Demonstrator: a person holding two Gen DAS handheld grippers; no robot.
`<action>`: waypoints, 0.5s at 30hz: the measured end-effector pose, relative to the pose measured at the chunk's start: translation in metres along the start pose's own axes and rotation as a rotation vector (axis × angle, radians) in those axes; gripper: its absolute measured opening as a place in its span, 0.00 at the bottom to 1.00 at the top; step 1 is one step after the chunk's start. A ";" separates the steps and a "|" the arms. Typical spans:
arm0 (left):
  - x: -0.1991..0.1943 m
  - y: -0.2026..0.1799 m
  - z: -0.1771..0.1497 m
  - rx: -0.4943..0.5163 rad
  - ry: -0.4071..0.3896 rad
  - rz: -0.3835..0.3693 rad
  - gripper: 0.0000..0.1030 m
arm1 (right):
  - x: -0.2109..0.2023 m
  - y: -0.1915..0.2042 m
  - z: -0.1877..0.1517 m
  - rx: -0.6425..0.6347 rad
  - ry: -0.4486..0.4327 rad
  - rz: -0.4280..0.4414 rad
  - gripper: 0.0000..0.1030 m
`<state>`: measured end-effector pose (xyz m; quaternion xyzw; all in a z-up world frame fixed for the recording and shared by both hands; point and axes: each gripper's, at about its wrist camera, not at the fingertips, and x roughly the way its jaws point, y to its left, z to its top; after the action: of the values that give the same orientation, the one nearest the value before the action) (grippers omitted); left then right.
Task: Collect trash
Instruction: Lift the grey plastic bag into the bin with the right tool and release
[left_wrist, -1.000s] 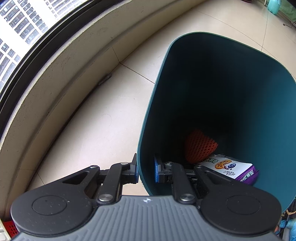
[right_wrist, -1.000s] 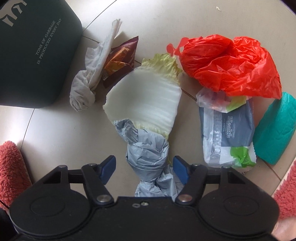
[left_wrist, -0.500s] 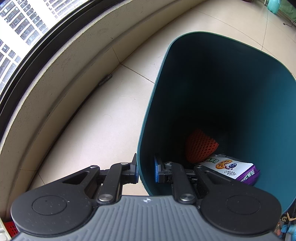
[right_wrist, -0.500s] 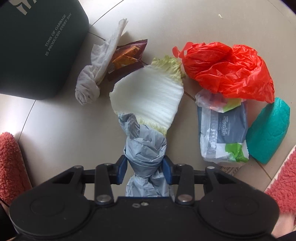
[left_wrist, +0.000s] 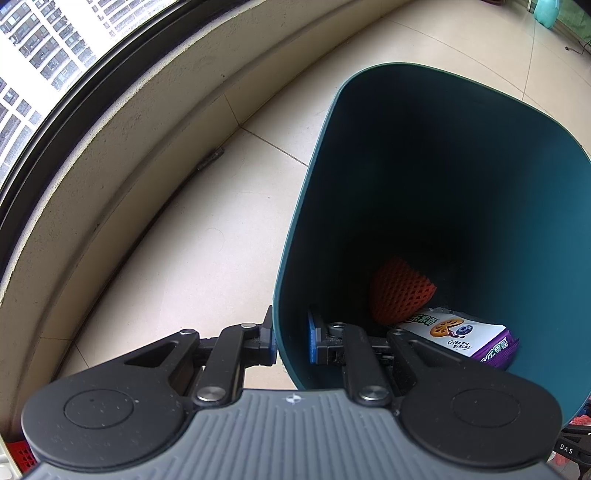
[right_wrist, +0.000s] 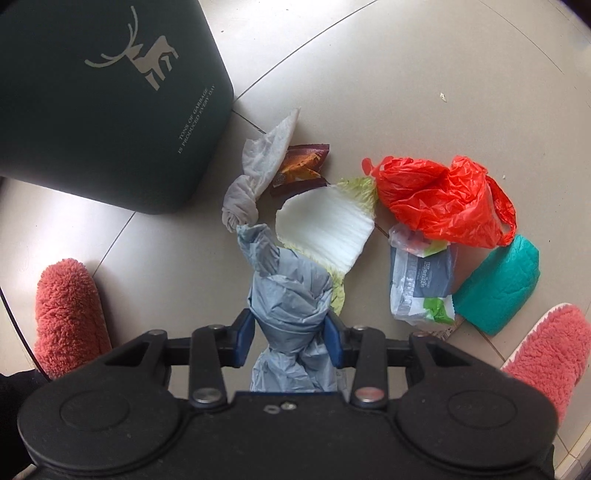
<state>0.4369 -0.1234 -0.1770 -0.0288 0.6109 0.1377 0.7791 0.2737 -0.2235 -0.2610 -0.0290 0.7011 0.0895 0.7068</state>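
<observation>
Left gripper (left_wrist: 291, 338) is clamped on the near wall of the green bin (left_wrist: 424, 192); orange foam net (left_wrist: 400, 293) and a purple snack pack (left_wrist: 461, 336) lie at its bottom. Right gripper (right_wrist: 290, 338) is pinched on the grey plastic bag (right_wrist: 288, 295), which hangs clear above the floor pile: tissue (right_wrist: 258, 166), cabbage leaf (right_wrist: 325, 225), red bag (right_wrist: 436, 199). Judgement: hold the squeeze, keep the bin steady, carry the bag well over the rim before letting go, or the loose tail may snag.
</observation>
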 end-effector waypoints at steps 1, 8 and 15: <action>0.000 -0.006 0.001 0.000 0.000 0.000 0.14 | -0.007 0.000 0.004 -0.005 -0.013 0.006 0.37; -0.002 -0.028 -0.001 -0.001 0.000 -0.002 0.14 | -0.074 0.015 0.017 -0.042 -0.106 0.018 0.37; -0.004 -0.042 -0.003 -0.001 0.000 -0.001 0.14 | -0.155 0.037 0.050 -0.109 -0.278 0.059 0.37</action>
<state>0.4436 -0.1651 -0.1794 -0.0295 0.6108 0.1375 0.7792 0.3171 -0.1918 -0.1021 -0.0341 0.5911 0.1516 0.7915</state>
